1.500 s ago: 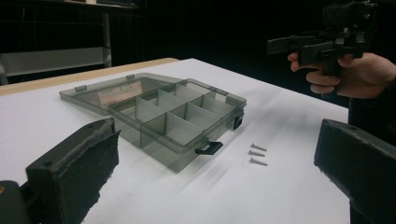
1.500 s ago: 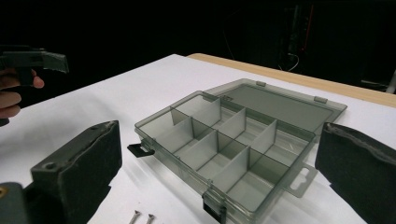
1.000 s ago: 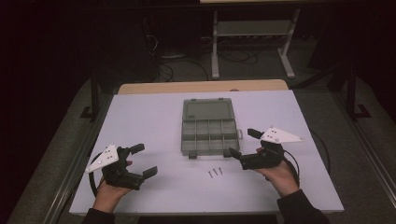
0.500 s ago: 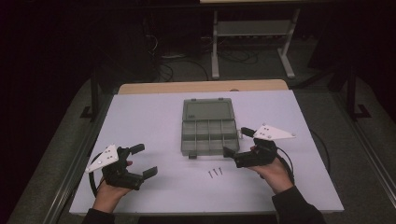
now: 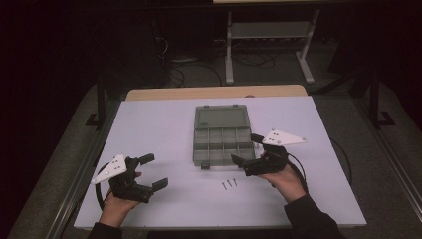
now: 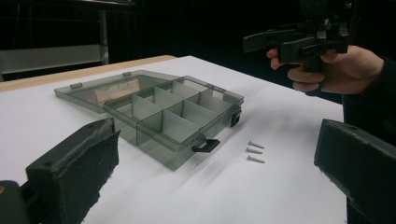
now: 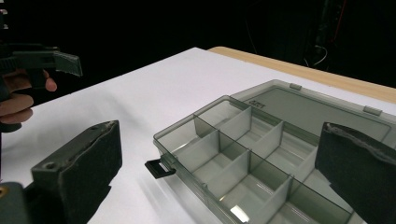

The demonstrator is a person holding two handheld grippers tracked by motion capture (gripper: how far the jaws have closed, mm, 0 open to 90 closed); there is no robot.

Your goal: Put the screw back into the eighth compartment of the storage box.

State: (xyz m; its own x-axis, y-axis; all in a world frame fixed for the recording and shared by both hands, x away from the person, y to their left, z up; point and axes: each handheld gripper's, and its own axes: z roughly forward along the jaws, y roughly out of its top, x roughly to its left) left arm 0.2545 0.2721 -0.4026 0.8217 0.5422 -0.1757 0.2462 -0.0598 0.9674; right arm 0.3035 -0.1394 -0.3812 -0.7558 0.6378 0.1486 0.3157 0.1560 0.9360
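Note:
A clear grey compartment box [image 5: 222, 144] lies open in the middle of the white table [image 5: 149, 129], its lid [image 5: 222, 118] flat on the far side. Its compartments [image 7: 247, 154] look empty. Three small screws [image 5: 229, 183] lie on the table just in front of the box, also seen in the left gripper view as screws [image 6: 254, 151]. My right gripper [image 5: 245, 148] is open, held just above the box's front right corner with nothing between its jaws. My left gripper [image 5: 156, 171] is open near the front left edge, well apart from the box [image 6: 163, 112].
A wooden strip [image 5: 214, 92] runs along the table's far edge. Behind it, on the dark floor, stand a metal rack [image 5: 268, 35] and loose cables [image 5: 194, 64]. Bare table surface lies left and right of the box. Two black latches [image 6: 205, 145] stick out from the box's front.
My right gripper has moved left and a little away from the person, up to the box's front right corner. The left gripper, box and screws have stayed put.

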